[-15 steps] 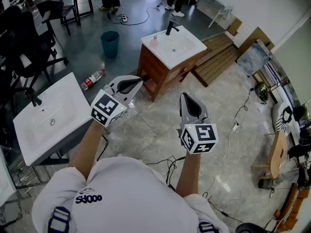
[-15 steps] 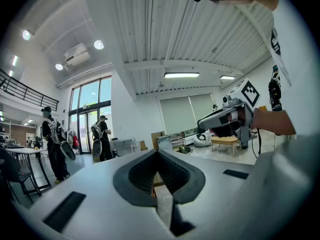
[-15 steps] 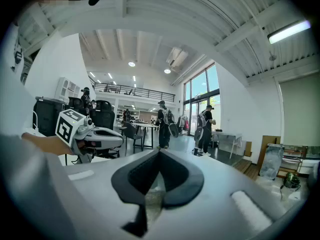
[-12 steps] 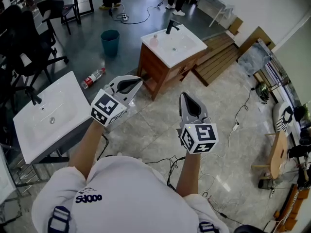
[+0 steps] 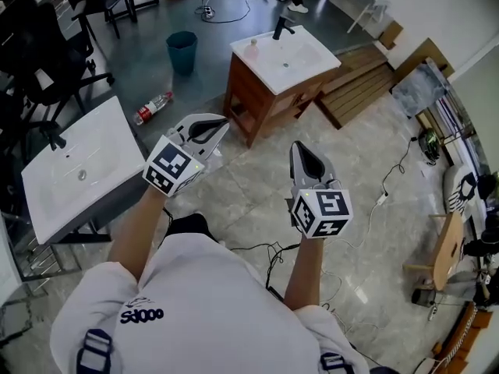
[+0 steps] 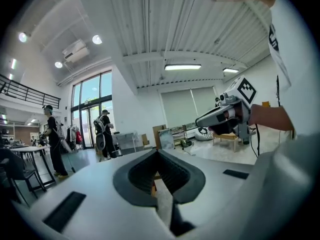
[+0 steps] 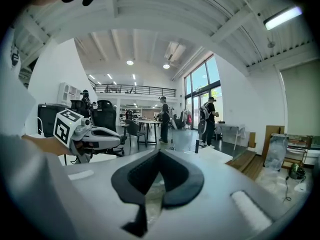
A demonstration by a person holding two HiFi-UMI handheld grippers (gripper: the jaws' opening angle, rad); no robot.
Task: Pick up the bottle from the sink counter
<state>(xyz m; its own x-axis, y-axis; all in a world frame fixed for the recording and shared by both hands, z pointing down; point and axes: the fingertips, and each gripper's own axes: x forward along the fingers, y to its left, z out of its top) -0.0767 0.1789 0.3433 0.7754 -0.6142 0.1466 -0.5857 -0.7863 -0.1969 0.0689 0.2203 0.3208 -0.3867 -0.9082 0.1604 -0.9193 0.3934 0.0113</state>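
A small pale pink bottle (image 5: pixel 252 49) stands on the white counter (image 5: pixel 308 61) of a wooden sink cabinet, left of the black faucet (image 5: pixel 280 28). The cabinet is across the floor, well beyond both grippers. My left gripper (image 5: pixel 221 123) is held in the air at chest height with its jaws shut and nothing between them (image 6: pixel 157 152). My right gripper (image 5: pixel 299 147) is held up beside it, pointing toward the cabinet, also shut and empty (image 7: pixel 159 152). Each gripper shows in the other's view.
A second bottle with a red label (image 5: pixel 151 108) lies on the floor at the left. A white basin on a metal stand (image 5: pixel 47 201) is close at my left. A teal bin (image 5: pixel 182 51), black chairs (image 5: pixel 43 49), wooden planks (image 5: pixel 355 92) and floor cables (image 5: pixel 390 189) surround the cabinet.
The head view has shifted: the cabinet and floor bottle sit slightly higher in the frame, and a dark leg now shows below. Both grippers hold the same pose, shut.
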